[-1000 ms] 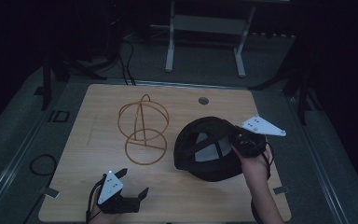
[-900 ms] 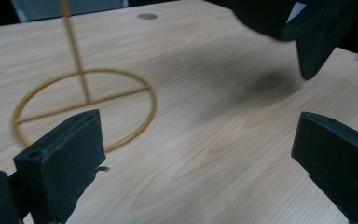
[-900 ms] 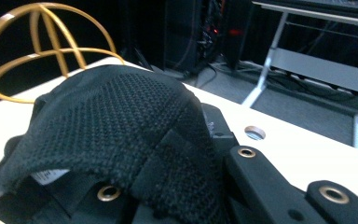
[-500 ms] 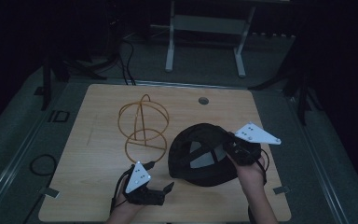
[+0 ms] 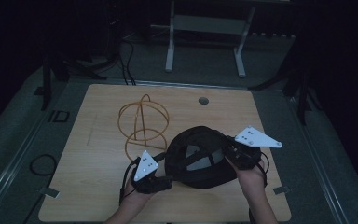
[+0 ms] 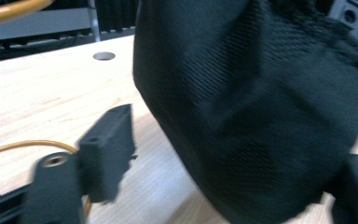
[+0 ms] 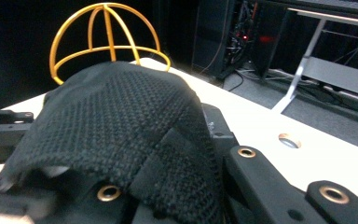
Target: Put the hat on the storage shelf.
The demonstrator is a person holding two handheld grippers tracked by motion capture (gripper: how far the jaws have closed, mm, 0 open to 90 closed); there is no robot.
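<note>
A black mesh cap (image 5: 198,156) lies opening-up on the wooden table (image 5: 98,196), right of centre and near the front. My right gripper (image 5: 228,154) is shut on its right rim; in the right gripper view the cap (image 7: 121,126) drapes over the jaws. My left gripper (image 5: 165,179) is at the cap's front left edge. In the left gripper view its jaws stand wide apart and open, with the cap (image 6: 242,93) bulging between them. An orange wire dome stand (image 5: 142,123) stands just behind and left of the cap.
A round cable hole (image 5: 203,100) sits near the table's far edge. A metal frame stand (image 5: 205,42) is on the floor beyond the table. Cables trail on the floor at the left (image 5: 42,163).
My left gripper has moved right and forward from the front left of the table to the cap's edge. The right gripper has drawn the cap slightly left and nearer.
</note>
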